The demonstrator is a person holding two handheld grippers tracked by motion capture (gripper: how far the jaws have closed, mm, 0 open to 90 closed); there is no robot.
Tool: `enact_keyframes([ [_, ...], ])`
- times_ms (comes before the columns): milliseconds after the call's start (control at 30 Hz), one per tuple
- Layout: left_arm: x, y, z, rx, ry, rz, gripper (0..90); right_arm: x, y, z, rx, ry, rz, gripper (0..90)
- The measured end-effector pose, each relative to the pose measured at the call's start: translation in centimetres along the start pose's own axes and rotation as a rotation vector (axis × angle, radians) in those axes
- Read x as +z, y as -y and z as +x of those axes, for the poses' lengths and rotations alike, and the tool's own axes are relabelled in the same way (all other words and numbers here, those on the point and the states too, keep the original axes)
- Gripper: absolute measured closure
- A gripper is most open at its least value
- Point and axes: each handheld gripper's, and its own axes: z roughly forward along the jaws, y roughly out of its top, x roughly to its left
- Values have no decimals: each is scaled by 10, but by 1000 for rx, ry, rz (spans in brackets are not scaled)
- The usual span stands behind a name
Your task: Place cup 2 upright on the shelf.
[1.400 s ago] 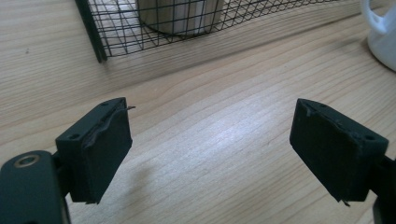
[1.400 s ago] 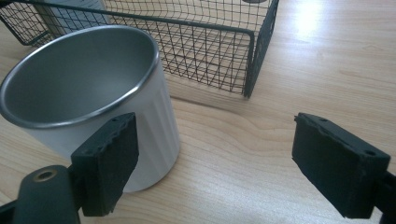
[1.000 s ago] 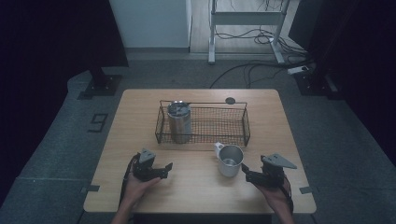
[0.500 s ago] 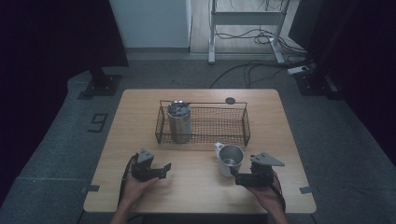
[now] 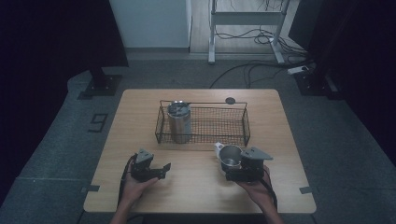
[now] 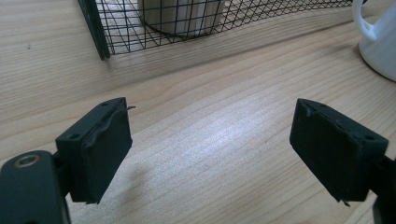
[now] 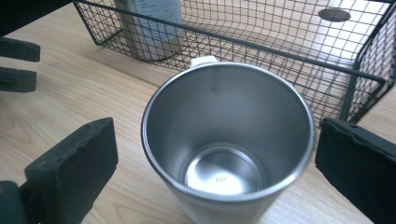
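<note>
A steel mug (image 5: 229,156) with a white outside and handle stands upright on the wooden table (image 5: 201,196), just in front of the wire basket (image 5: 205,103). My right gripper (image 5: 232,171) is at its near side. In the right gripper view the jaws of the right gripper (image 7: 215,172) have just been opening and stand on either side of the mug (image 7: 229,140), clear of its wall. My left gripper (image 5: 163,171) rests at the front left. Its jaws (image 6: 210,149) are apart over bare wood with nothing between them.
A tall metal canister (image 5: 179,121) stands in the left end of the black wire basket (image 7: 280,46). A small dark disc (image 5: 230,100) lies on the table behind the basket. The mug (image 6: 380,42) sits to the right of the left gripper's jaws.
My right gripper has moved left up to the mug, and its jaws have opened around it. The left gripper and the mug have stayed put.
</note>
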Motion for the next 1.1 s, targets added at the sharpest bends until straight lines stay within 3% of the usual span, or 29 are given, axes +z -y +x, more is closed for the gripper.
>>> enact_keyframes([
  [367,-1,1,0,0,-1,-3,130,26,-6,2,7,49,23,0],
  [500,0,2,-2,10,-1,4,130,38,-7,6,-14,90,39,0],
  [733,5,3,-6,18,0,24,130,41,-2,-1,15,43,29,46],
  [1100,6,3,-7,23,-1,23,130,39,-1,-2,3,42,29,51],
])
